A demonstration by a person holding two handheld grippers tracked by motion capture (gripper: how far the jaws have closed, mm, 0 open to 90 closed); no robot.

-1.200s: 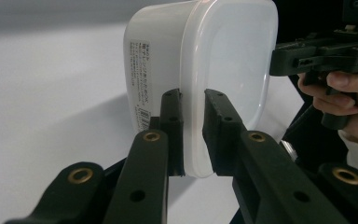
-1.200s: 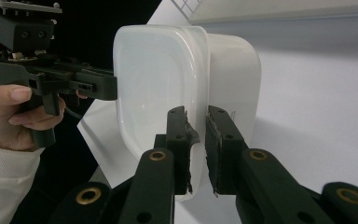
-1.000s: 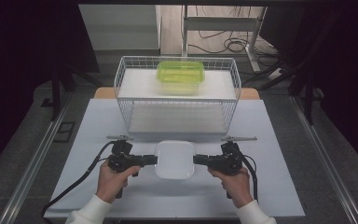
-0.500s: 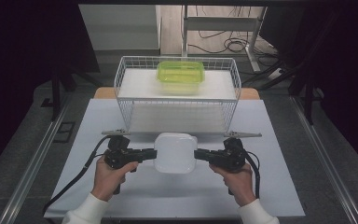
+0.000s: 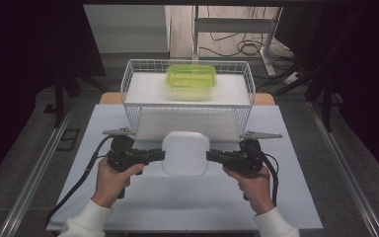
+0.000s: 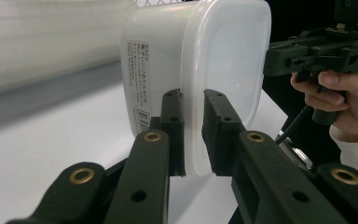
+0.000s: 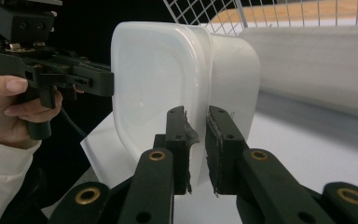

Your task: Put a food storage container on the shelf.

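Progress: white lidded plastic container is gripped from both sides and looks lifted clear of the white table, so pick-up can be called done. Carrying and setting down are judged still to come, probably toward the wire basket just behind it.

Left gripper: clenched on the container's left rim; in the left gripper view the lid's edge is pinched between the black pads.

Right gripper: clamped on the opposite rim the same way, seen close in the right gripper view.

Location: container is held between the two grippers, in front of the basket's near wall, above the table's middle.

Orientation: lid is faced up toward the high camera, base down. It's a rounded square, so hardly any long axis can be made out; the rim seems kept level, though a slight tilt can't be ruled out.

Basket contents: green lidded container is parked at the back of the basket, well apart from the white one.
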